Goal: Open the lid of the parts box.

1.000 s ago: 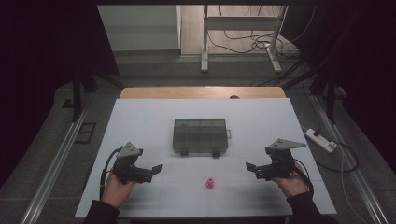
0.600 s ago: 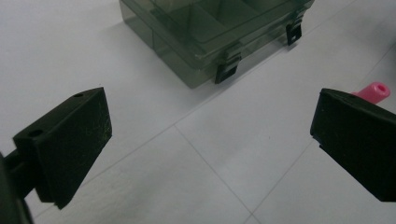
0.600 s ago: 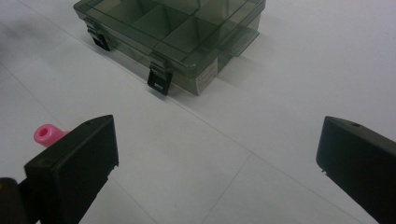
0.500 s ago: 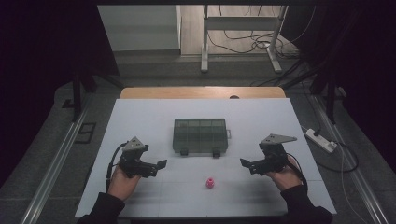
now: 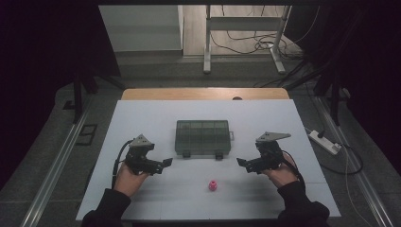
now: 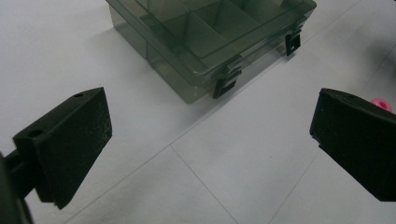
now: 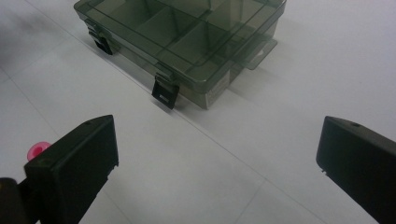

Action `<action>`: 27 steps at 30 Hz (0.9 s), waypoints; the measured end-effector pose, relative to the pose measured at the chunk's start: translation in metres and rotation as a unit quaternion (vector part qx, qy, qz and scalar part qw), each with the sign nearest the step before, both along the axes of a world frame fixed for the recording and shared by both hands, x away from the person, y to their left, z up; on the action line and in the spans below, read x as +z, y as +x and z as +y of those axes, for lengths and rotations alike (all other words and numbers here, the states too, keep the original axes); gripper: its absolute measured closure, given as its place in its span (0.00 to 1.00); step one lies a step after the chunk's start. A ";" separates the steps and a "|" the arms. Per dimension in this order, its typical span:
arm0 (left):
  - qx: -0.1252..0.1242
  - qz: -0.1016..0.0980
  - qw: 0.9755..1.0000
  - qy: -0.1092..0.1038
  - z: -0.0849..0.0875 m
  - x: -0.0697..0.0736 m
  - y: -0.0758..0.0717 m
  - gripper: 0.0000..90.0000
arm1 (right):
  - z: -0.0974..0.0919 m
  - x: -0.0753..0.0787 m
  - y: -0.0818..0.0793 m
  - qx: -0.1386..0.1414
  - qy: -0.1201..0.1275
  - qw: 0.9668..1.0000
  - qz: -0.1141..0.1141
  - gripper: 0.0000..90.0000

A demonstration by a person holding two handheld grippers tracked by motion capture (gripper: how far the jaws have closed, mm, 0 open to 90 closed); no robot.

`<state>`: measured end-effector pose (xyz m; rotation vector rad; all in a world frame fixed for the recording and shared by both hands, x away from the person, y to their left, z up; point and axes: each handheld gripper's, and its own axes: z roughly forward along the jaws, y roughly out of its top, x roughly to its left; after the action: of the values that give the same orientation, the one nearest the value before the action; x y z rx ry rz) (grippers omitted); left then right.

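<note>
A smoky transparent compartment box (image 5: pixel 202 137) lies closed in the middle of the white table (image 5: pixel 142 113), its two black latches facing the person. A small pink object (image 5: pixel 213 185) rests on the table in front of the box. My left gripper (image 5: pixel 166 163) hovers to the left of the box's front, open and empty; its view shows the box (image 6: pixel 210 37) ahead and the pink object (image 6: pixel 380 103) peeking behind the right jaw. My right gripper (image 5: pixel 240 163) hovers to the right of the box's front, open and empty; its view shows the box (image 7: pixel 182 42) and the pink object (image 7: pixel 37 150).
A white power strip (image 5: pixel 323 142) lies on the floor off the table's right edge. A wooden strip (image 5: pixel 203 93) runs along the table's far edge. Table legs and cables stand beyond it.
Both hands have moved forward and inward toward the box's front corners. Both grippers stay open.
</note>
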<state>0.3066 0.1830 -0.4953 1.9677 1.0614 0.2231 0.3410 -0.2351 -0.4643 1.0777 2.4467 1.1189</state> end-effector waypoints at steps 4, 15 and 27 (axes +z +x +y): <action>-0.008 0.002 1.000 0.003 -0.003 0.000 0.005 0.00 | 0.004 -0.001 0.005 0.001 0.002 1.000 0.007 0.00; -0.031 0.000 0.999 0.027 -0.016 -0.002 0.018 0.00 | 0.013 -0.005 0.015 0.015 -0.003 1.000 0.017 0.00; -0.032 0.008 0.999 0.029 -0.025 -0.007 0.034 0.00 | 0.030 -0.005 0.027 0.016 -0.013 0.999 0.028 0.00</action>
<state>0.3405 0.1576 -0.5022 2.0550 1.0099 0.2053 0.3681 -0.2053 -0.4694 1.0814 2.5230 1.0772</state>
